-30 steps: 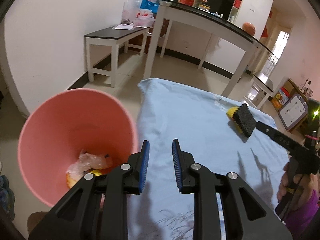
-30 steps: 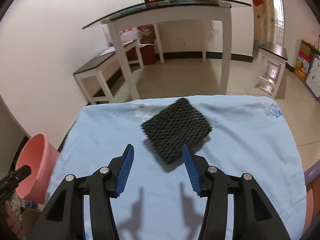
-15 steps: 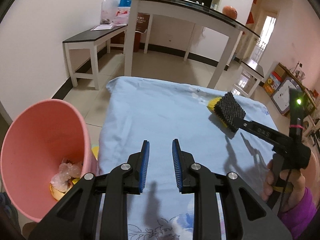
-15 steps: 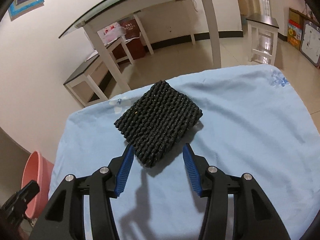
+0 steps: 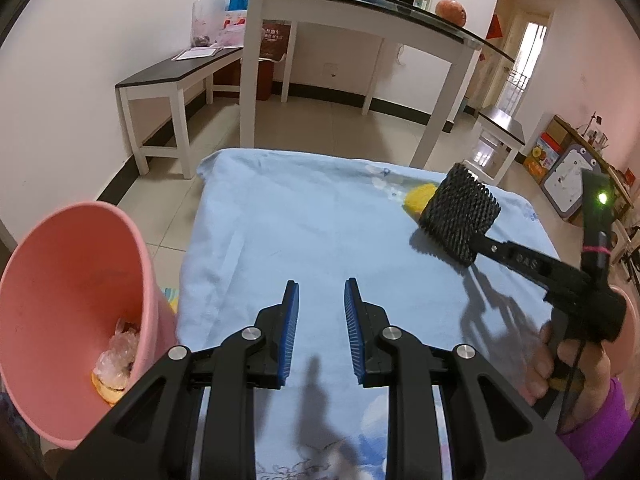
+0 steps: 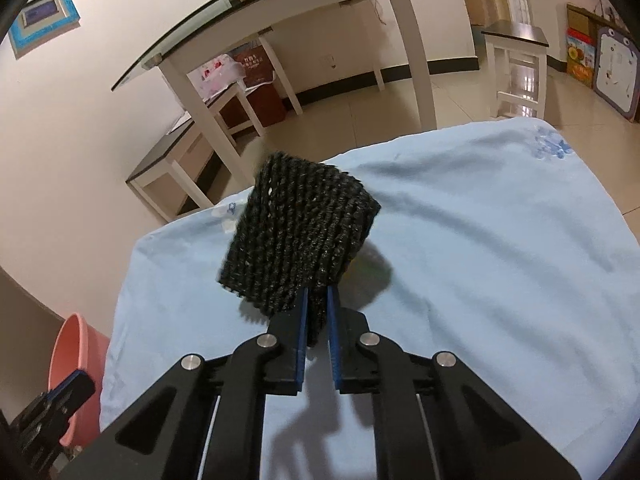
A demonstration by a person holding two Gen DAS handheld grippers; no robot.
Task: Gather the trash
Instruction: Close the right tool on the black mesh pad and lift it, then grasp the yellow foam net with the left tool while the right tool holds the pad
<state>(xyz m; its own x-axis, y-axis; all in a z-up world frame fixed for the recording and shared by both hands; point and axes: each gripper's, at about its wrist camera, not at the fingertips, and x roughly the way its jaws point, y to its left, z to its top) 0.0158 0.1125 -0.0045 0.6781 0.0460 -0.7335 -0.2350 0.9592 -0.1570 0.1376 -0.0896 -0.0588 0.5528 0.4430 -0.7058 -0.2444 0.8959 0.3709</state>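
A black foam net (image 6: 304,244) stands tipped up off the blue cloth, and my right gripper (image 6: 316,296) is closing its jaws on the net's near edge, the pads pressing it. From the left wrist view the net (image 5: 460,220) sits at the tip of the right gripper (image 5: 484,246), with a yellow piece (image 5: 418,198) behind it on the cloth. My left gripper (image 5: 320,292) hovers open over the near cloth with nothing between its fingers. A pink bin (image 5: 60,280) stands left of the table with crumpled plastic and peel (image 5: 116,356) inside.
The blue cloth (image 5: 300,216) covers the low table. Behind it stand a glass-topped white table (image 5: 360,4), a dark bench (image 5: 176,76) and a stool (image 5: 500,128). A hand in a purple sleeve (image 5: 592,384) holds the right gripper. The bin (image 6: 76,344) shows at lower left.
The right gripper's jaws closed on the net's near edge and tipped it up, uncovering the yellow piece. The left gripper shifted from beside the bin toward the table, jaws unchanged.
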